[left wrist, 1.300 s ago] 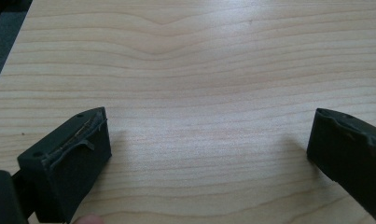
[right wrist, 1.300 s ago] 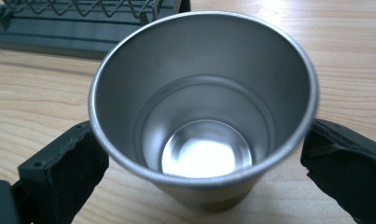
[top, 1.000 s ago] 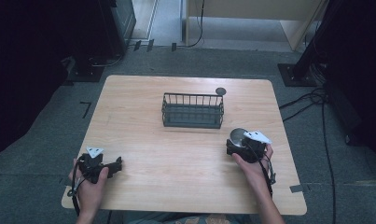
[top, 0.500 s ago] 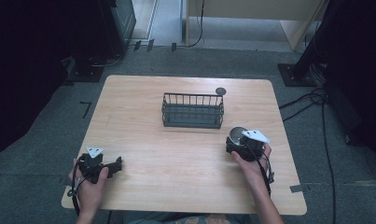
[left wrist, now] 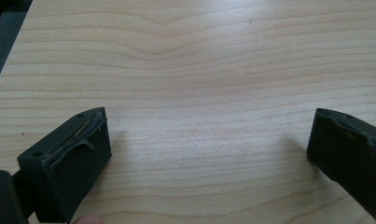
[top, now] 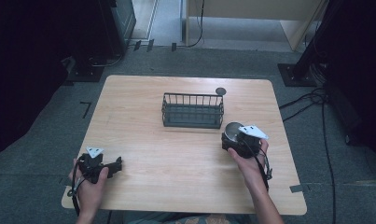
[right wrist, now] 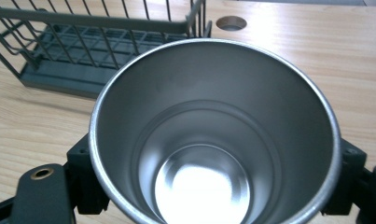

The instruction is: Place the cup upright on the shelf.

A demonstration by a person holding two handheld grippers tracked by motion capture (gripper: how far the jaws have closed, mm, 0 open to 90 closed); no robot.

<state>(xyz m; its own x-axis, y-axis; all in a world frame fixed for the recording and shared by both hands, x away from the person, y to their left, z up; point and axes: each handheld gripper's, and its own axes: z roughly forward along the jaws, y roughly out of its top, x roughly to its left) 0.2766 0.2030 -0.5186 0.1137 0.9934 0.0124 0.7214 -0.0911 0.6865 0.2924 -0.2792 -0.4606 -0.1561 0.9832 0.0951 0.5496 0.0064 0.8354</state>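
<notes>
An empty steel cup (right wrist: pixel 209 135) stands upright between the jaws of my right gripper (top: pixel 237 140), which is shut on it; in the high view the cup (top: pixel 232 131) sits at the table's right, just right of and nearer than the wire basket (top: pixel 192 110). The basket's dark rack (right wrist: pixel 83 42) lies ahead-left of the cup in the right gripper view. My left gripper (top: pixel 112 166) rests low at the table's near left corner, jaws wide apart. Bare wood lies between its fingers (left wrist: pixel 69 158).
The wooden table (top: pixel 143 135) has a round cable hole (top: pixel 220 91) at the back behind the basket, also seen as the hole (right wrist: pixel 231 22) past the cup. Grey carpet, cables and dark equipment surround the table.
My right gripper has shifted slightly forward and left with the cup, closer to the basket. The left gripper has stayed put.
</notes>
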